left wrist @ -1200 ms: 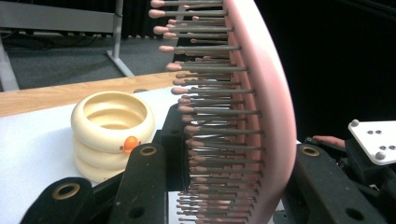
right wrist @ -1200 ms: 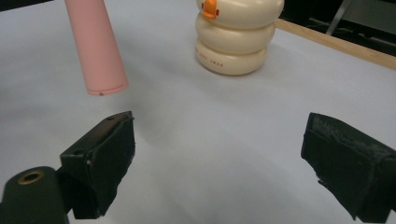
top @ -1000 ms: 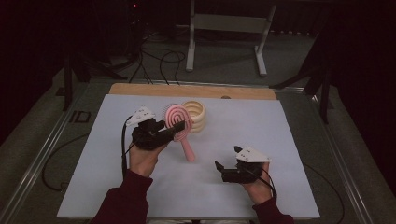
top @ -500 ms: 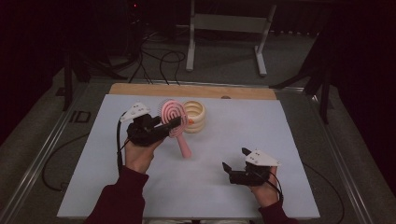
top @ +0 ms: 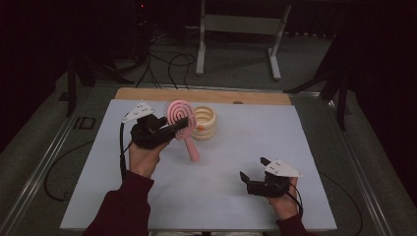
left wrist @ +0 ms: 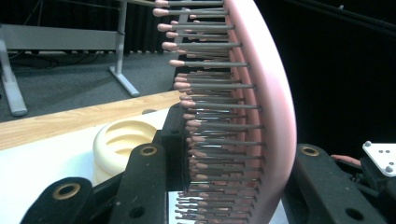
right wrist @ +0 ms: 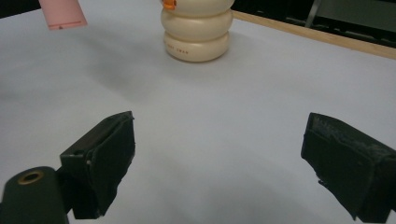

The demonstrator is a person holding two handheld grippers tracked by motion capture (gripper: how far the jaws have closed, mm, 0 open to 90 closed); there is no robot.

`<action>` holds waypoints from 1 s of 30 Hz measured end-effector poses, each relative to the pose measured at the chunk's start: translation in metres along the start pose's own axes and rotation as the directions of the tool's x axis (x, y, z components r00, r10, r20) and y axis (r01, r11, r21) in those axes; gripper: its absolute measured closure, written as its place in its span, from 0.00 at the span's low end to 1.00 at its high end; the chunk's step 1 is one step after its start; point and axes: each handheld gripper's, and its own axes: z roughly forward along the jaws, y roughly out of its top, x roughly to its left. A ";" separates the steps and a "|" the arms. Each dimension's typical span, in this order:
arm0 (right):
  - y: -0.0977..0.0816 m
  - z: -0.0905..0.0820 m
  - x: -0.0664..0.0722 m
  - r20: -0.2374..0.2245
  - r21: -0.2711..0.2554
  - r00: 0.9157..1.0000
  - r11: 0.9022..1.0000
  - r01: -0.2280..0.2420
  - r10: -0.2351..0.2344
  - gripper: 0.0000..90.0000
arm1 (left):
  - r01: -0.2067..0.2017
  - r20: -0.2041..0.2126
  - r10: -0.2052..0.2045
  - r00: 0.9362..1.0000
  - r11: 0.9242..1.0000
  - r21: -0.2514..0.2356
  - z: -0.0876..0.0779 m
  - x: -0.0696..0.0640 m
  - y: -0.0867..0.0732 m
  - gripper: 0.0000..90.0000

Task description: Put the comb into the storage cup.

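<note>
We hold the pink hairbrush (top: 181, 119) by its head in the clamped left gripper (top: 173, 129), raised beside the cream holder (top: 204, 123); light and stiff, its bristles give, while our right gripper (top: 252, 173) gapes empty.

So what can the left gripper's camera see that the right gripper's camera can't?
The left gripper view looks close up at the pink plastic hairbrush, its grey bristles with pink tips, clamped between the left gripper jaws.

The right gripper view has the right gripper with its jaws wide apart and nothing between them, bare white table ahead, an orange bit on the cream holder and the end of the brush's pink handle.

Both share the cream ridged round holder and the table's wooden edge.
</note>
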 end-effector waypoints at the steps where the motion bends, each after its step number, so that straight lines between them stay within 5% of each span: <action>1: 0.000 0.000 0.000 0.000 0.000 1.000 1.000 0.000 0.000 0.11 | 0.000 0.000 0.000 1.000 1.000 0.000 0.000 0.000 0.000 0.71; 16: -0.002 -0.002 -0.003 0.003 0.000 1.000 1.000 -0.015 0.015 0.11 | -0.073 0.014 0.073 0.997 0.997 -0.006 0.007 0.001 0.016 0.71; 30: -0.007 -0.002 -0.007 0.007 0.009 1.000 1.000 -0.023 0.023 0.11 | -0.069 0.024 0.070 0.997 0.997 -0.017 0.014 0.010 0.029 0.71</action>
